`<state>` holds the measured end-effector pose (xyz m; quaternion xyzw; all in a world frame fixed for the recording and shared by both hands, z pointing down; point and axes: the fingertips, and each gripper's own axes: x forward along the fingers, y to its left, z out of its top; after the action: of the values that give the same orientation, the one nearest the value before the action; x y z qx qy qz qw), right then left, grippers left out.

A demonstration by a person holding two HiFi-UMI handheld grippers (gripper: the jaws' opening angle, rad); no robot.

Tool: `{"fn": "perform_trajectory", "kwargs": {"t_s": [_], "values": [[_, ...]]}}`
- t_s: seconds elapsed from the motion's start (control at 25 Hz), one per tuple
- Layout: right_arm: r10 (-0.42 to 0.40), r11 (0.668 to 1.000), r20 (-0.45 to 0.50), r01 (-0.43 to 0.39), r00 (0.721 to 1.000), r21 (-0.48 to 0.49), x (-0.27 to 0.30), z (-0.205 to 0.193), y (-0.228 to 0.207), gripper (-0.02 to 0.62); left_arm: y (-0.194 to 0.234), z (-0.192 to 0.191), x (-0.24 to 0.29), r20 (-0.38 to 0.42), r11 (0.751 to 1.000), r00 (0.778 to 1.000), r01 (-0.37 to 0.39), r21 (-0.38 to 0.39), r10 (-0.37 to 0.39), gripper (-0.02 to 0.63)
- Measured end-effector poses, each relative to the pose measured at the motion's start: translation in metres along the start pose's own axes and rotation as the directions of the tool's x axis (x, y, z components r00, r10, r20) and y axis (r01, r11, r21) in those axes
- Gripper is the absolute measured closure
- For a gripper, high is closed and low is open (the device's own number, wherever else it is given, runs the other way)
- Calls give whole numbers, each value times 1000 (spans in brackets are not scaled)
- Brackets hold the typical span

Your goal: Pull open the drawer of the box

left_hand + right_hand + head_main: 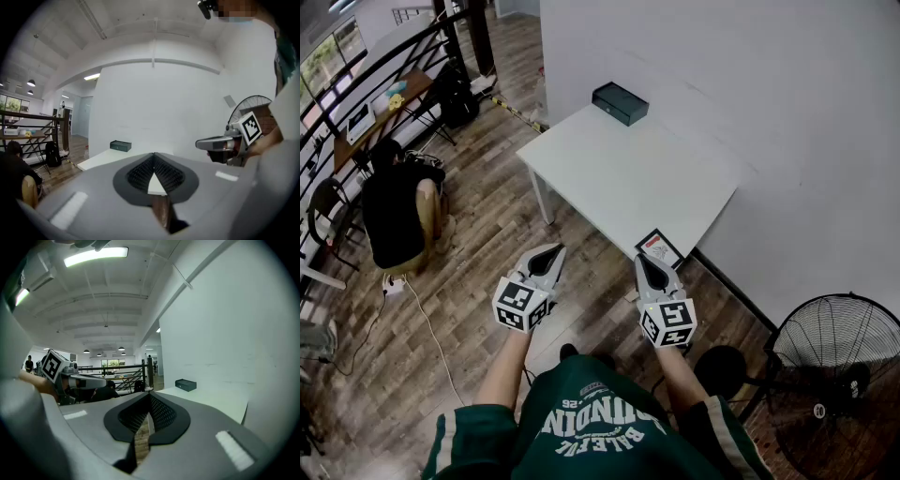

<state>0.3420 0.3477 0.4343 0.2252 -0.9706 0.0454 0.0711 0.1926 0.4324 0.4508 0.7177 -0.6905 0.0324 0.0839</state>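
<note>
left claw (pixel 153 155) is pinched shut on nothing, its tips meeting. right claw (pixel 150 396) is likewise closed and empty. both hang side by side, almost level, at the near edge of the tabletop (pixel 628 178). i judge this a carry pose, since nothing to grip is within reach. a small card (pixel 660 249) lies at the near corner, just beside the right claw. the box (pixel 620 102) sits at the far corner close to the wall (pixel 787 112), well apart from both claws. its drawer looks closed, though the front is too small to read. the pull has not begun, and the jaws would need to part first.
</note>
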Motion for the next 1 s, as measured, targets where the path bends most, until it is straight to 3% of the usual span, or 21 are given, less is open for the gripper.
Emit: {"fn": "perform_trajectory", "kwargs": {"t_s": [0.2, 1.0], "values": [[-9, 1000, 31, 9, 999, 10, 11, 1, -3, 594, 11, -2, 8, -4, 1000, 1000, 7, 2, -7, 554], [-45, 997, -5, 45, 999, 58, 71, -7, 18, 594, 84, -12, 15, -28, 998, 997, 66, 3, -65, 554]]}}
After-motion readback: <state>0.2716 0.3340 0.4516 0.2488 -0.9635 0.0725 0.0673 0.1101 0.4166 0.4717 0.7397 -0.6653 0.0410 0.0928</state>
